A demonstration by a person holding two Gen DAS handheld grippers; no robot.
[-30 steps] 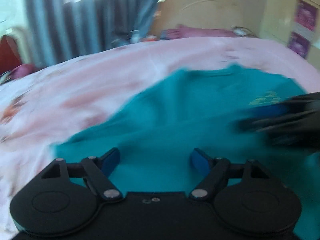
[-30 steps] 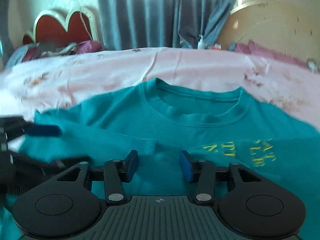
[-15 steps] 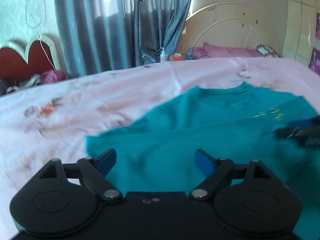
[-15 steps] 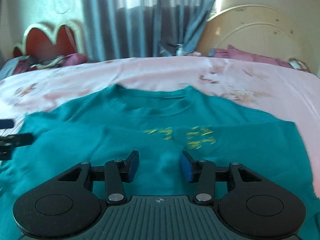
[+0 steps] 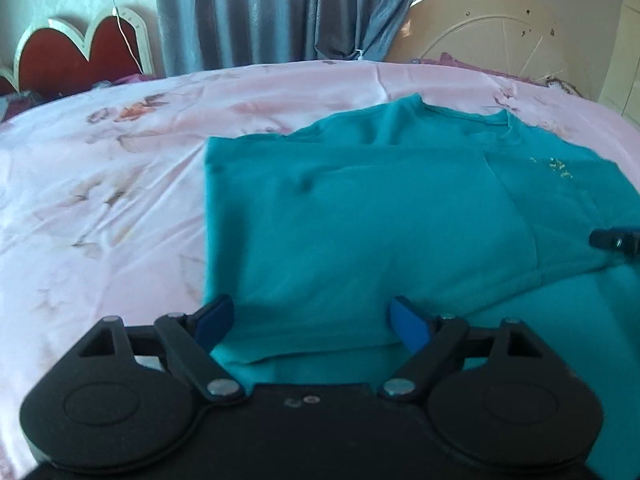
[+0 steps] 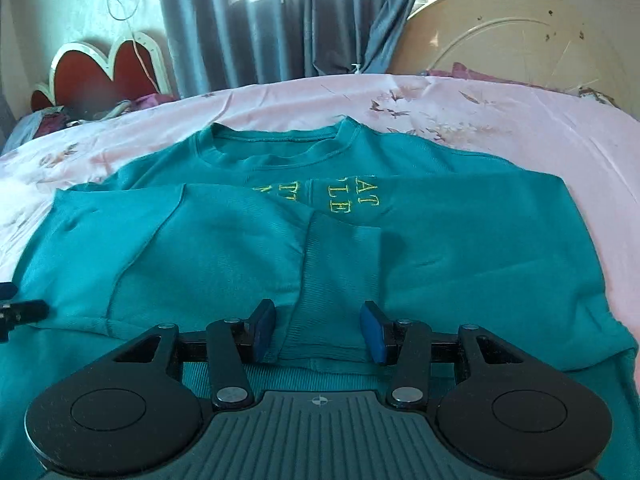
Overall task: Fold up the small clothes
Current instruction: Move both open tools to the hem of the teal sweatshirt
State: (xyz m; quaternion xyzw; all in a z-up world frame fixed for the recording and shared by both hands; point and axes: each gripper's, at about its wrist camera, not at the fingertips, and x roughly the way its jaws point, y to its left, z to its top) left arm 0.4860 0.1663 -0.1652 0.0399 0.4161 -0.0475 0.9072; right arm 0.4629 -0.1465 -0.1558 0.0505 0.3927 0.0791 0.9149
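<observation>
Teal sweatshirt: lying ahead of my fingers on the pink floral bedsheet, sleeves folded inward. I am holding left gripper and right gripper released.

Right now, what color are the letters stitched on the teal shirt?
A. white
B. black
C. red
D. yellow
D: in the right wrist view the letters on the chest of the teal shirt are yellow, partly covered by the sleeves folded across the front.
</observation>
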